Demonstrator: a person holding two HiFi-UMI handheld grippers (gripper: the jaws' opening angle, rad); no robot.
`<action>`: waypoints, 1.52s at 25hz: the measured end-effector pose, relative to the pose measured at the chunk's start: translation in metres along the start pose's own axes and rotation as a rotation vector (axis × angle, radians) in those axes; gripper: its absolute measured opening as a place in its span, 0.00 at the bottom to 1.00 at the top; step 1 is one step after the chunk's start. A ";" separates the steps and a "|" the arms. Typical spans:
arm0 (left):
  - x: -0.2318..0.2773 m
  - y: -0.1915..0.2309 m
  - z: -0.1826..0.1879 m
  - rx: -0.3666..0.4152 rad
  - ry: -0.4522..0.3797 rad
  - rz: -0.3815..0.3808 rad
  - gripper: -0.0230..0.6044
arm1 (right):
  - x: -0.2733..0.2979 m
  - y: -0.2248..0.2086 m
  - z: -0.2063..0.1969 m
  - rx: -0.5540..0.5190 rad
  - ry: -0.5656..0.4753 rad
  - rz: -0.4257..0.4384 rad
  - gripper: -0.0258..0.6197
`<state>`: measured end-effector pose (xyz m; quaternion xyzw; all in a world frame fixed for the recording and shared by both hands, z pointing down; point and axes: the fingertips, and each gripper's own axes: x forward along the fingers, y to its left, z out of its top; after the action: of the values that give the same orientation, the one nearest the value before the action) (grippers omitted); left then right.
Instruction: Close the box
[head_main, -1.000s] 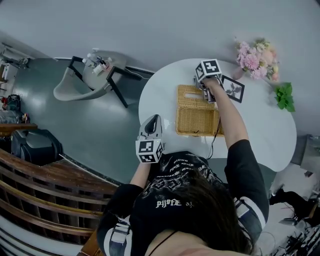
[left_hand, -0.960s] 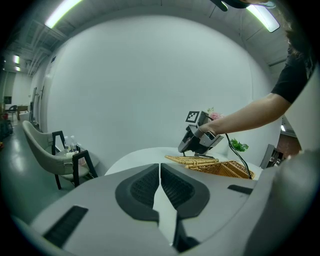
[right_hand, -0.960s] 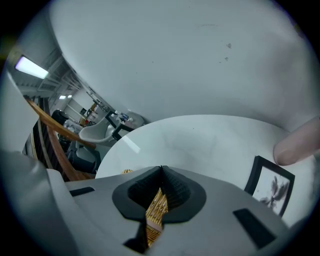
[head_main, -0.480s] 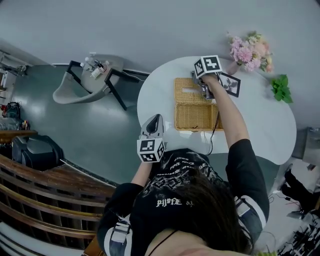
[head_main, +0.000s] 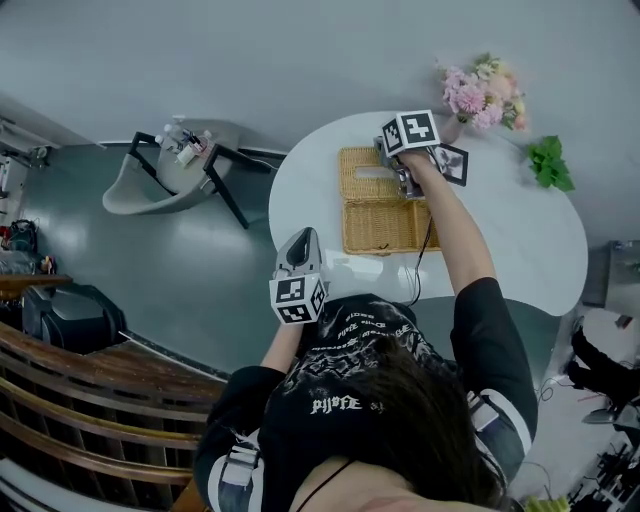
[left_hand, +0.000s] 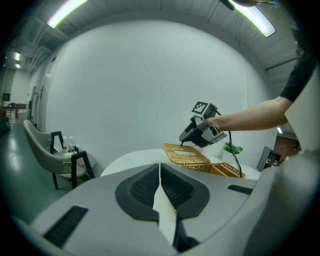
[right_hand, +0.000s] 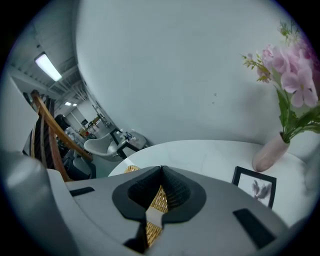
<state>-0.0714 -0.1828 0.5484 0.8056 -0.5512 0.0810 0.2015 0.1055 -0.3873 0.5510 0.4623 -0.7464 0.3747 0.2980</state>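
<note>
A wicker box (head_main: 385, 226) stands open on the round white table (head_main: 510, 240), its lid (head_main: 362, 170) swung back on the far side. In the left gripper view the lid (left_hand: 185, 154) slants above the box body (left_hand: 227, 170). My right gripper (head_main: 402, 178) is shut on the lid's right edge, and wicker (right_hand: 159, 201) shows between its pads. The left gripper (head_main: 304, 238) hovers at the table's near edge, shut with nothing in it, its pads (left_hand: 172, 187) pressed together.
Pink flowers in a vase (head_main: 470, 92), a framed picture (head_main: 452, 163) and a green plant (head_main: 545, 162) sit behind and right of the box. A cable (head_main: 420, 262) trails from the right gripper. A chair (head_main: 150, 182) with bottles beside it stands left.
The whole scene has slid left and up in the head view. The right gripper stays on the lid's edge and the left gripper keeps its place.
</note>
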 end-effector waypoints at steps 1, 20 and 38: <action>-0.001 -0.001 0.000 -0.002 -0.004 -0.003 0.08 | -0.004 0.002 0.000 -0.008 -0.013 -0.004 0.09; -0.038 0.007 -0.009 0.001 -0.021 -0.026 0.08 | -0.069 0.040 -0.005 -0.130 -0.258 -0.079 0.09; -0.055 0.012 -0.017 0.035 -0.013 -0.117 0.08 | -0.112 0.075 -0.022 -0.204 -0.395 -0.115 0.09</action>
<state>-0.1016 -0.1327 0.5473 0.8404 -0.5029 0.0735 0.1882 0.0831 -0.2948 0.4531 0.5358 -0.7967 0.1819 0.2124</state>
